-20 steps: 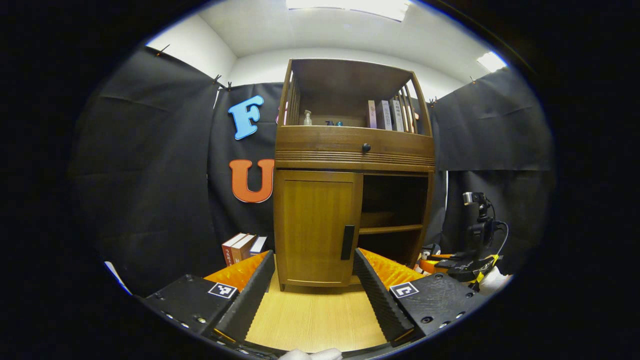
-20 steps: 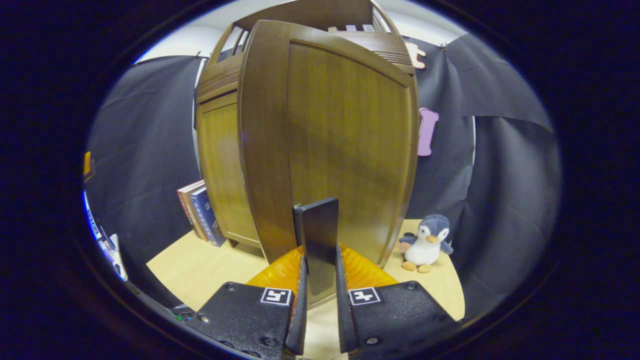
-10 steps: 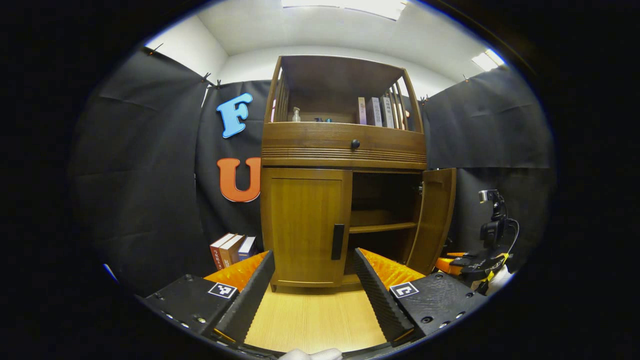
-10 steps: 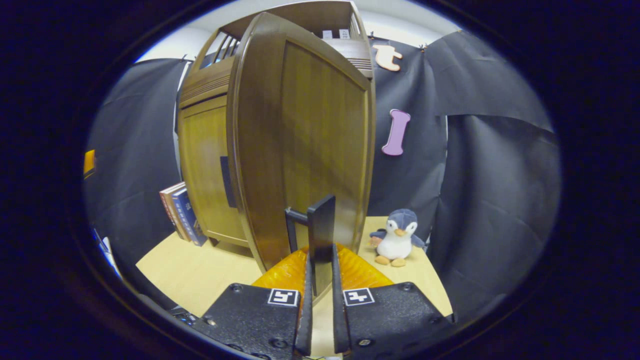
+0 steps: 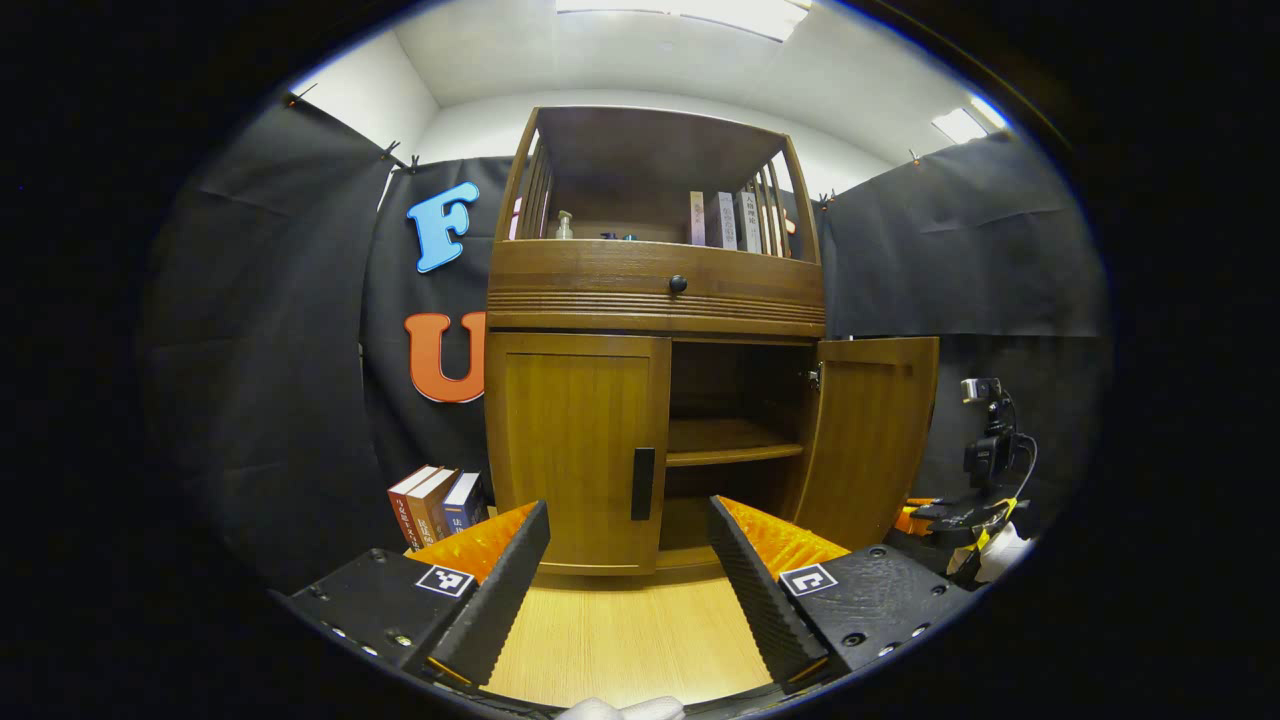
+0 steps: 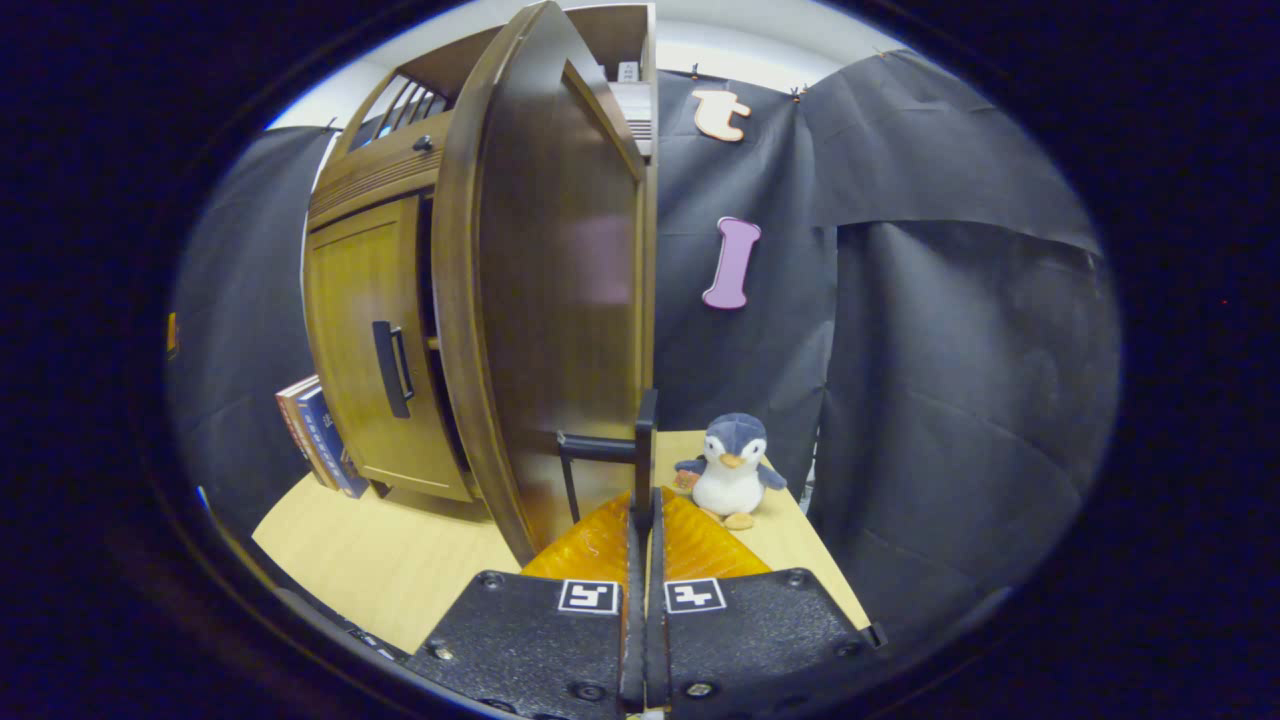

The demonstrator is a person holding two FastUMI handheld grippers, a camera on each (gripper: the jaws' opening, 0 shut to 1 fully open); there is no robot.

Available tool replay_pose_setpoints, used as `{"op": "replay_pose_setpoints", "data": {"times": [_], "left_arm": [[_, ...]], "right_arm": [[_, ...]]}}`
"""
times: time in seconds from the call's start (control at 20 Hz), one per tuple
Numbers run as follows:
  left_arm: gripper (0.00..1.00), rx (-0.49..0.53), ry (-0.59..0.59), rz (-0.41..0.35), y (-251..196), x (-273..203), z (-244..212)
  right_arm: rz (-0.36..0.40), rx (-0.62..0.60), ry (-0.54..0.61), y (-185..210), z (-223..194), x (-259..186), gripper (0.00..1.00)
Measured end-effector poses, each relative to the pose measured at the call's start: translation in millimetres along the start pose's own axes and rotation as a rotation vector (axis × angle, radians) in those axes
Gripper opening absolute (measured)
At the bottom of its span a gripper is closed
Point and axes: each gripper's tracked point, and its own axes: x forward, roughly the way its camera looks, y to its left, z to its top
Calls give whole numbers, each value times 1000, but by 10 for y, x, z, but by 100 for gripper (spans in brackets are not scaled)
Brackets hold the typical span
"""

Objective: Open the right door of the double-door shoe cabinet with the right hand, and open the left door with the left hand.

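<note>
Shoe cabinet (image 5: 655, 300) is seen straight ahead of the left gripper (image 5: 628, 575), standing on a pale wooden floor (image 5: 630, 640) beyond the fingertips. Left door (image 5: 575, 450) is shut, its dark vertical handle (image 5: 643, 484) lying just above and between the two fingers, well apart from them. The left gripper's jaws are spread wide, with nothing between them. Right door (image 5: 870, 440) is swung open, up and to the right of the right-hand finger; an inner shelf (image 5: 730, 445) is exposed behind it. A round knob (image 5: 678, 284) is noted on the drawer front higher up. Books (image 5: 722, 220) and a small bottle (image 5: 564, 224) are seen in the top compartment; spine writing is too small to be read. More books (image 5: 435, 500) stand on the floor above the left-hand finger; their writing cannot be made out either.

From the right gripper view, the right gripper (image 6: 640, 520) is pressed together on the right door's handle (image 6: 645, 450), whose dark bar rises directly from between the fingers. The open door (image 6: 550, 290) is viewed nearly edge-on, up and left of the jaws. A toy penguin (image 6: 730, 475) sits on the floor just up and right of the fingertips. Square black-and-white marker tags (image 6: 694, 594) are fixed on the finger bases.
</note>
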Motion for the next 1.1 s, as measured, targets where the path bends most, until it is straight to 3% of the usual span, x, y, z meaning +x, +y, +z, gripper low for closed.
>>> {"op": "replay_pose_setpoints", "data": {"times": [0.05,0.35,0.4,0.55,0.65,0.7,0.8,1.1], "left_arm": [[100,1,0,-1,-8,7,-8],[95,4,4,4,-21,17,-30],[100,6,4,8,-8,13,-28],[95,4,7,22,12,19,-55],[100,-1,8,27,18,31,-55],[95,-1,8,31,22,39,-48],[100,-3,4,35,21,50,-35],[95,4,2,49,52,91,-13]], "right_arm": [[9,16,6,-28,-9,-9,4],[44,49,18,-230,-23,3,4],[52,45,18,-243,-20,6,4],[90,18,26,-318,-15,21,4],[119,18,26,-400,1,47,4],[136,18,25,-440,17,62,4],[170,0,21,-504,7,62,4],[252,-45,37,-594,19,117,4]]}}
